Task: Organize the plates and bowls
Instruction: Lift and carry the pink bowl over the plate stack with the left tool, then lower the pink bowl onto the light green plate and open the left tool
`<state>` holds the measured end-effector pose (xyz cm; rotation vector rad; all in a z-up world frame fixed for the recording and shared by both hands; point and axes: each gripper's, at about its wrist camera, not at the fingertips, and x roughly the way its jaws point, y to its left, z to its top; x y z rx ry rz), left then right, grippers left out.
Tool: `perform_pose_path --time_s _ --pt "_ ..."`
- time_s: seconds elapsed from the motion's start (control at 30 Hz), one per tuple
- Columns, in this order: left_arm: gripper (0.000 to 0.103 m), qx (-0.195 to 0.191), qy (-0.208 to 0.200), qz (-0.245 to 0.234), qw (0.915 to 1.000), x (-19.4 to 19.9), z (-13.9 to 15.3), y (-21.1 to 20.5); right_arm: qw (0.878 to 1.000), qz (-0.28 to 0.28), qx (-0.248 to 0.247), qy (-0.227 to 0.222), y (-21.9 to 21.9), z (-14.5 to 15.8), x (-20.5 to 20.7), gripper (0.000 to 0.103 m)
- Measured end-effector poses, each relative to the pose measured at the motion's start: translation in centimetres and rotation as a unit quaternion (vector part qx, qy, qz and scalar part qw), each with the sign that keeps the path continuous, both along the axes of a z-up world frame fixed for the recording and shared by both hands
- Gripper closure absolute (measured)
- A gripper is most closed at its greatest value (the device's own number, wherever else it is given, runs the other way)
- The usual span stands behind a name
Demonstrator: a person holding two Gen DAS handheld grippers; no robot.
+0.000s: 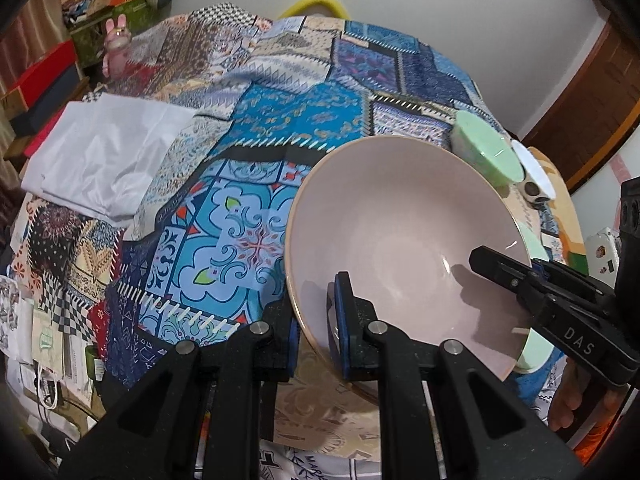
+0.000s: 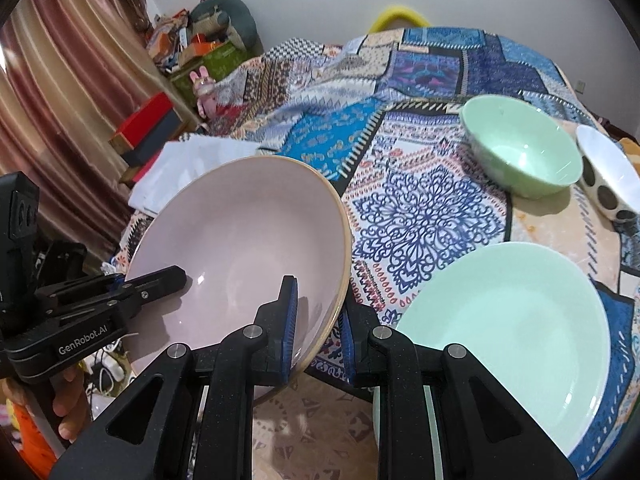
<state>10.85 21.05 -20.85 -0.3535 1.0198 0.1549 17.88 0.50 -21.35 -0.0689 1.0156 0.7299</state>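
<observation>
the left gripper [image 1: 316, 332] and the right gripper [image 2: 316, 328] each pinch opposite rims of the pink bowl [image 2: 240, 236], held tilted above the tablecloth [image 2: 420, 216]. the green plate [image 2: 512, 320] lies just right of the bowl, nearer the right hand. the bowl's underside and foot are hidden.

I see through two fisheye cameras, each mounted just behind its tool and looking steeply down along the fingers. The left tool [image 1: 316, 332] view sits very close to the pink bowl [image 1: 400, 240], facing the patterned surface [image 1: 224, 232]. The right tool [image 2: 316, 328] view faces likewise. Both share the bowl, each other's tool, and the green bowl [image 2: 520, 156] beyond.
</observation>
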Motion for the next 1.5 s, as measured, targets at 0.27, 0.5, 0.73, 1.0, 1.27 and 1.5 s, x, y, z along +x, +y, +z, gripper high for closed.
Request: perform_pose_path --time_s 0.27,0.5,0.73,1.0,1.27,1.5 --pt "0.088 -0.009 0.023 0.004 0.9997 0.8 -2.5 0.9 0.999 0.007 -0.024 0.02 1.0 -2.1 0.5 0.085" --pt "0.088 0.002 0.038 -0.003 0.9993 0.9 -4.1 0.8 0.999 0.014 -0.039 0.025 1.2 -3.1 0.4 0.084" --pt "0.088 0.022 0.037 -0.009 0.999 0.8 -3.8 0.2 0.999 0.007 -0.028 0.02 0.3 -2.3 0.5 0.082" --pt "0.07 0.052 0.008 -0.006 0.9986 0.1 -0.7 -0.2 1.0 -0.007 -0.015 -0.017 -2.1 0.7 0.3 0.078" --pt "0.048 0.093 -0.054 -0.018 0.994 0.2 4.3 -2.9 0.997 -0.037 -0.003 -0.068 -6.1 4.8 0.7 0.068" --pt "0.013 0.113 -0.115 -0.042 0.9861 1.7 8.4 -6.7 0.991 -0.078 0.014 -0.108 -10.0 7.8 2.1 0.052"
